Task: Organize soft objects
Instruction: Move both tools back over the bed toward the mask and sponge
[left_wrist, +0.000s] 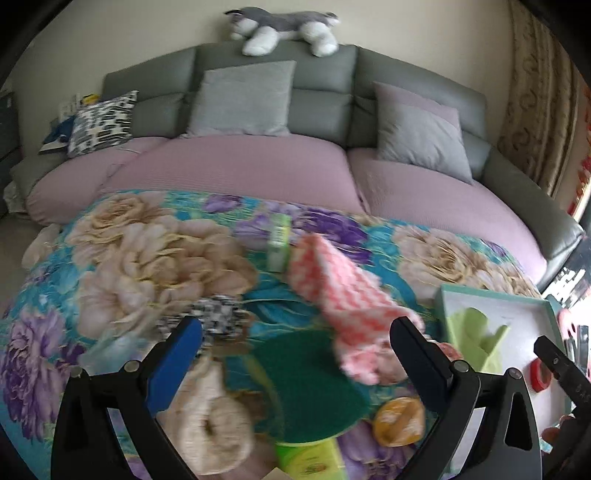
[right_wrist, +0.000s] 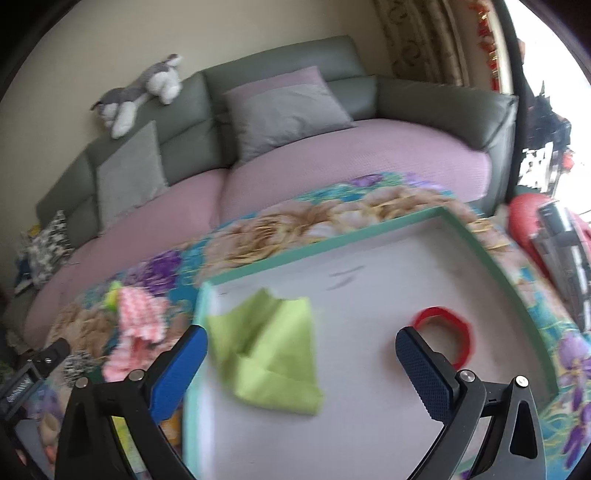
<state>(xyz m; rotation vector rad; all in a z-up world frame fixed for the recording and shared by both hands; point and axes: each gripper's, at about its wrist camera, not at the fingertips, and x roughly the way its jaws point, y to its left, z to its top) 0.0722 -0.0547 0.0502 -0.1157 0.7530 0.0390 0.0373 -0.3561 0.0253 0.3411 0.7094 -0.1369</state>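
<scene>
Nearest the left gripper (left_wrist: 295, 354), between its widely parted and empty jaws, a green round pad (left_wrist: 314, 384) lies on the floral cloth (left_wrist: 122, 251) that covers the surface. Just left of the pad sits a rolled beige towel (left_wrist: 210, 421), and beyond that roll a small black-and-white bundle (left_wrist: 218, 314), blurred. A pink-and-white knit cloth (left_wrist: 340, 291) stretches from behind the pad toward the right finger (left_wrist: 421, 354); whether it touches that finger cannot be told. Past the pink cloth stands a pale green pack (left_wrist: 279, 240). Near the pad's right edge lies an orange piece (left_wrist: 399, 421), and at its near edge a yellow-green box (left_wrist: 310, 458).

Right of the pad sits the tray (right_wrist: 325, 247), teal-rimmed with a white floor. Over it hangs the right gripper (right_wrist: 299, 354), jaws spread apart and holding nothing. Inside the tray lie a folded lime cloth (right_wrist: 273, 354), toward its left side, and a red ring (right_wrist: 450, 332), toward its right.

Beyond the surface runs a sofa (left_wrist: 240, 170) with cushions and a plush dog (left_wrist: 280, 29) on top of its back.
</scene>
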